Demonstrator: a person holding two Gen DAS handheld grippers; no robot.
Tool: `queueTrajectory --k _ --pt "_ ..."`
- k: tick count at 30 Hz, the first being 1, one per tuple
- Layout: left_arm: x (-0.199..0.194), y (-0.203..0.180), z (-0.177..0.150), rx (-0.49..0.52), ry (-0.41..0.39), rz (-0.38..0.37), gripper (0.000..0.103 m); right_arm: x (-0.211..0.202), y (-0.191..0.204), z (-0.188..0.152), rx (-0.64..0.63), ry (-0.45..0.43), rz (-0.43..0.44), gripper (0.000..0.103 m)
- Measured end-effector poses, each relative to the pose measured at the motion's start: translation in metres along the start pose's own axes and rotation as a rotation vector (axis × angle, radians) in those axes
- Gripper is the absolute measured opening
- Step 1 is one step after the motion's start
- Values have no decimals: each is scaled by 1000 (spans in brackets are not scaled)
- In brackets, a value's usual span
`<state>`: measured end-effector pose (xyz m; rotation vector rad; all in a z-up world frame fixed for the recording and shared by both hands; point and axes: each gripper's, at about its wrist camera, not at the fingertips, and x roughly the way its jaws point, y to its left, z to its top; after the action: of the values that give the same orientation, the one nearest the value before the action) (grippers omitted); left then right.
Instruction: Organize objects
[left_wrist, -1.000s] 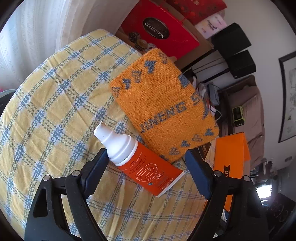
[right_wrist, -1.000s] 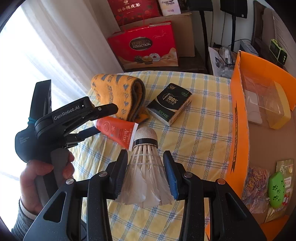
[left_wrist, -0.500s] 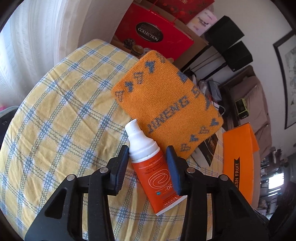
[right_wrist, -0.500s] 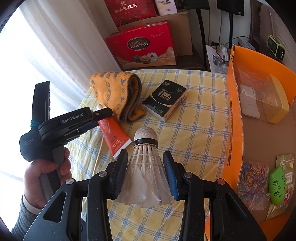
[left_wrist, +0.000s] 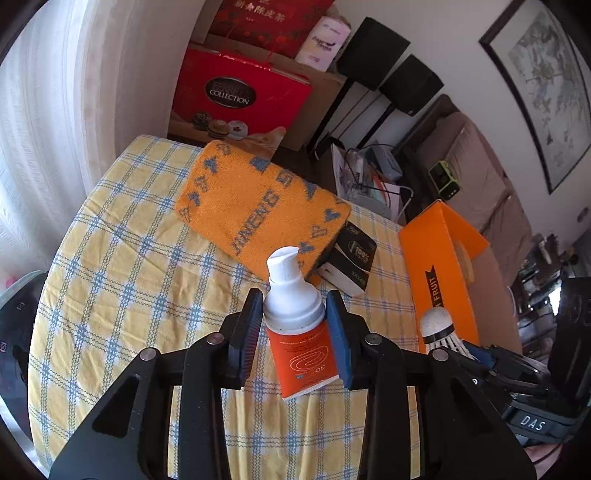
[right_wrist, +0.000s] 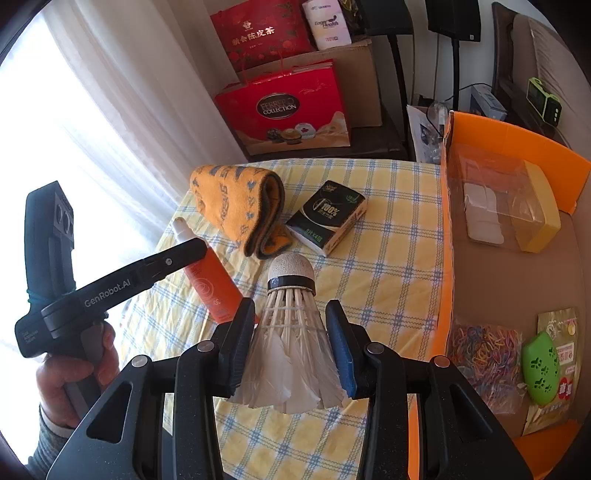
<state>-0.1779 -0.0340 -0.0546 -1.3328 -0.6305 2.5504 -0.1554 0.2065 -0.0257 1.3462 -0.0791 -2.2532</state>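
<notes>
My left gripper (left_wrist: 294, 325) is shut on an orange sunscreen tube (left_wrist: 301, 350) with a white pump cap, holding it above the checked tablecloth (left_wrist: 122, 280); the tube also shows in the right wrist view (right_wrist: 210, 280). My right gripper (right_wrist: 291, 332) is shut on a white feather shuttlecock (right_wrist: 291, 325), cork end pointing forward; it also shows in the left wrist view (left_wrist: 439, 328). A folded orange towel (right_wrist: 240, 206) and a black tissue pack (right_wrist: 328, 218) lie on the table. The orange box (right_wrist: 447, 221) stands to the right.
The box holds a clear container with a yellow lid (right_wrist: 509, 206), coloured rubber bands (right_wrist: 484, 354), a green case (right_wrist: 543, 365) and a gold packet. Red gift boxes (right_wrist: 288, 110) stand behind the table. A curtain (right_wrist: 110, 110) hangs left.
My left gripper closed on the sunscreen tube and lifted it off the cloth, turning toward the orange box. My right gripper kept its hold on the shuttlecock and moved slightly.
</notes>
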Motion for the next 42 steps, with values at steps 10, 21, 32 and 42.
queueTrajectory --k 10,21,32,42 --pt "-9 -9 -2 60 17 8 33 -7 2 -4 -1 -8 3 40" --pt "-11 6 12 27 -12 105 77 -13 -1 -4 5 -20 9 40" --pt "10 -48 12 185 19 50 77 -38 -11 4 28 -69 20 40" --pt "64 -100 30 290 127 47 71 -71 -41 12 95 -111 63 40"
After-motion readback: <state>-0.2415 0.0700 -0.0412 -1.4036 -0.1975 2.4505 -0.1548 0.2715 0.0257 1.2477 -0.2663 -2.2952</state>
